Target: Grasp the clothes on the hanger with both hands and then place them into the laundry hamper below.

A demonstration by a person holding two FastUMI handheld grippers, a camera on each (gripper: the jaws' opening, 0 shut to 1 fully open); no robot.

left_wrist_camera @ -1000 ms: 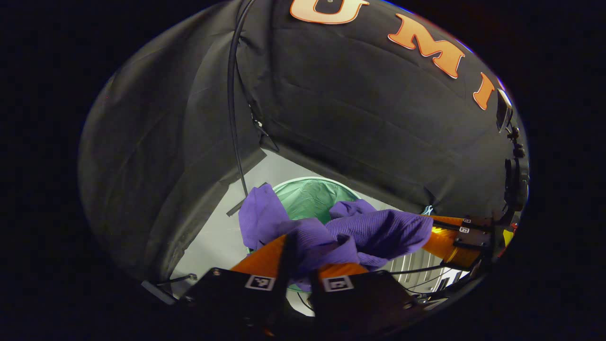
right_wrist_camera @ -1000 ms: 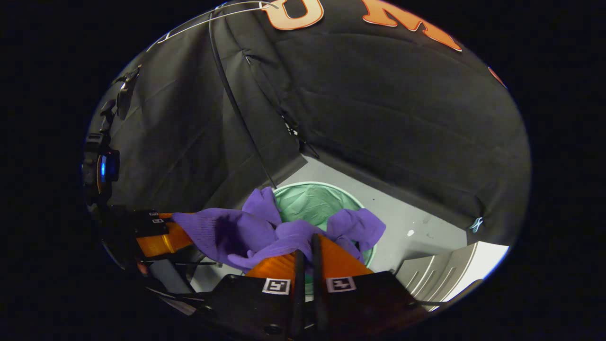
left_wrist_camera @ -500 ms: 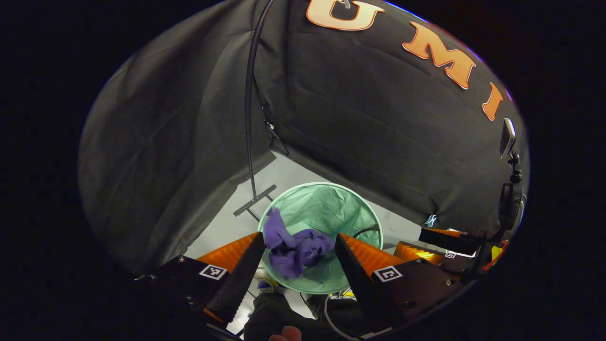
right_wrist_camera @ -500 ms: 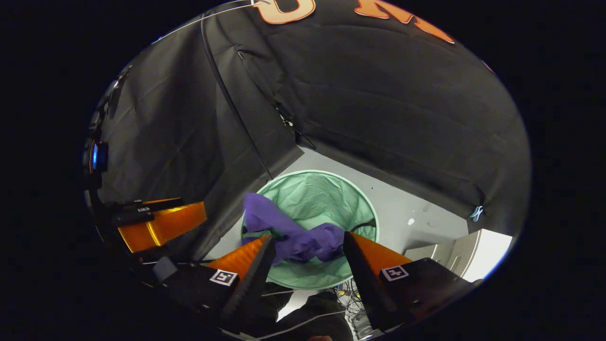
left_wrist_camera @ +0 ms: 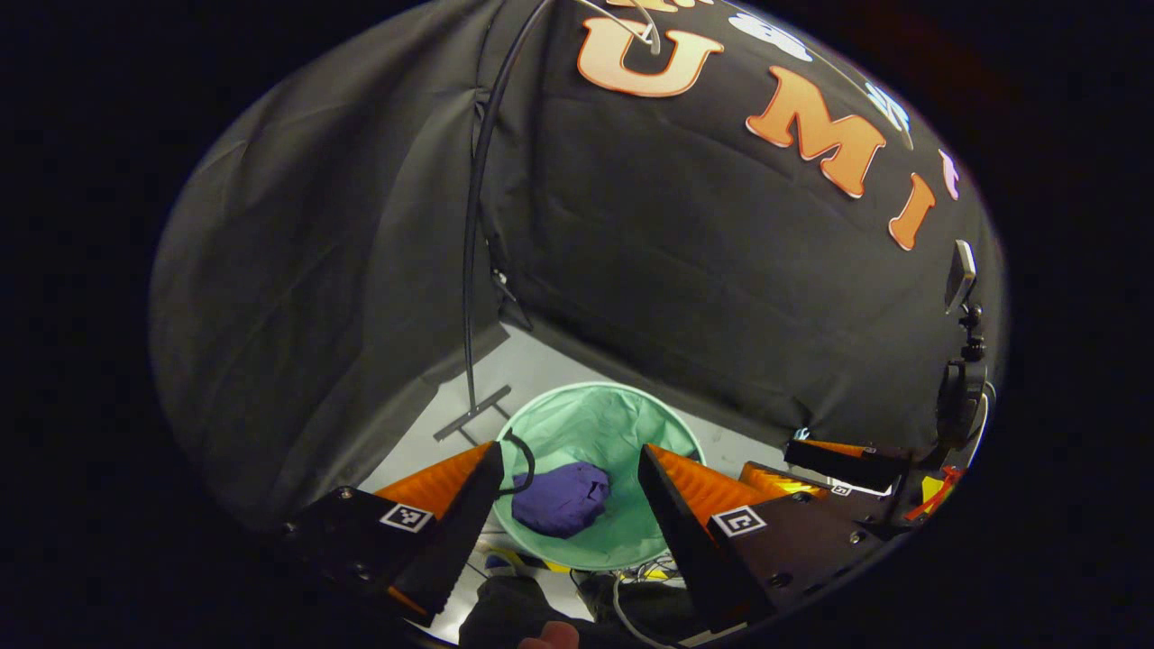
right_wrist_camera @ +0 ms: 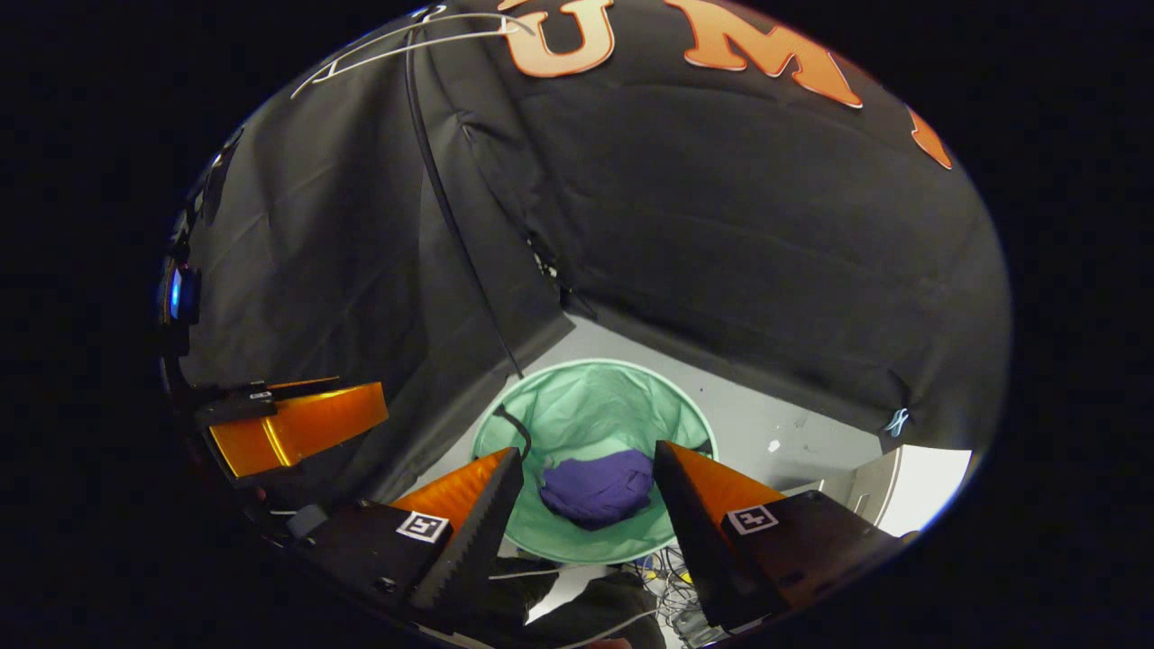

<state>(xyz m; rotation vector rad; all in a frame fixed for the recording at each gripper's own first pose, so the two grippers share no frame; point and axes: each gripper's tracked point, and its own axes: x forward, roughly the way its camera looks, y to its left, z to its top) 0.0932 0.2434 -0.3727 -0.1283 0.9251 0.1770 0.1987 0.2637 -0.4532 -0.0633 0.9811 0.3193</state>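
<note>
Having dropped from both grippers, the purple clothes now lie bunched in the green hamper at six o'clock, both pairs of fingers spread wide and empty, so placing looks done.

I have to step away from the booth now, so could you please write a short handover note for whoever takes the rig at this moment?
Left claw: open, empty, above the hamper.
Right claw: open, empty, also above the hamper.
Purple garment: bunched at the bottom of the green laundry hamper, which stands on the grey floor beside the rack pole.
White hanger: bare, up on the rack.
Done: the garment is off the hanger and in the hamper.
Left: nothing obvious; just draw both claws back.
</note>
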